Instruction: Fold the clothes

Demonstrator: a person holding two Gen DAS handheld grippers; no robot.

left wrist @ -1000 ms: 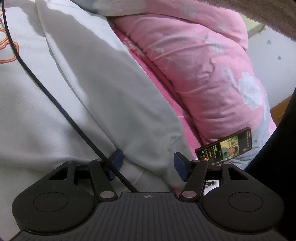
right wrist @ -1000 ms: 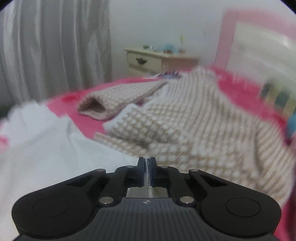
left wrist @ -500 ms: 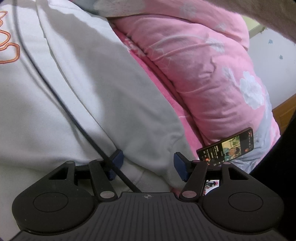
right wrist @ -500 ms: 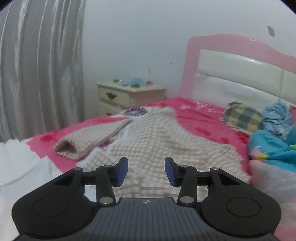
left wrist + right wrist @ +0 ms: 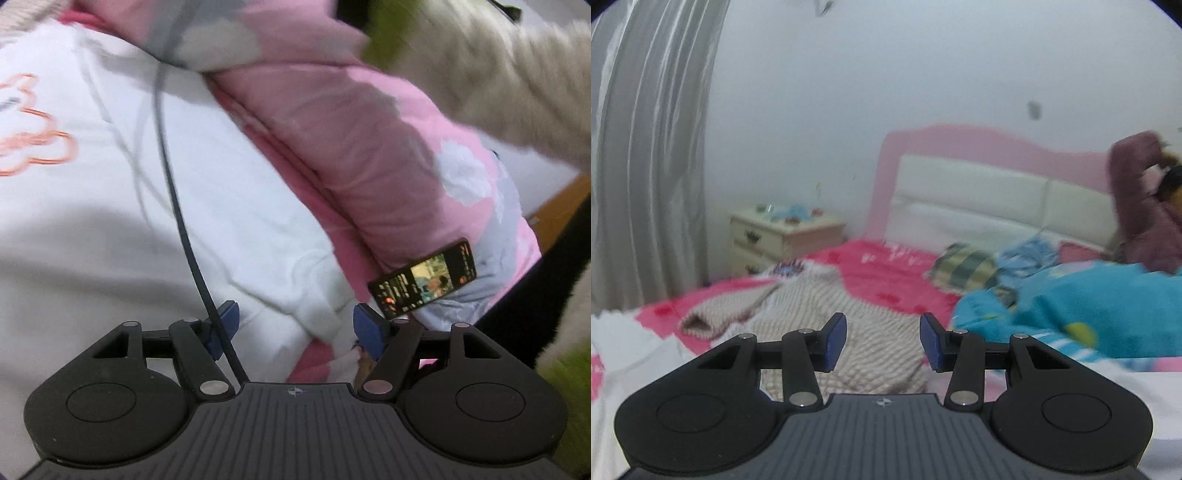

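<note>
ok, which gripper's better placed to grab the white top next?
Probably left. The left gripper hovers right over the white top, jaws opening, its edge between the fingers but unpinched. The right gripper is open and empty, facing the checked sweater and headboard.

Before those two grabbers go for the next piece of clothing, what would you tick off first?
1. Right gripper empty, jaws apart: ok.
2. Left gripper jaws opening, white garment lies between them, not pinched: ok.
3. Black cable crosses the left gripper's finger: not ok.
4. Phone lies on the pink quilt near the white garment: not ok.
5. Checked beige garment spread on the bed, in view: ok.
6. White garment neatly folded: cannot tell.
</note>
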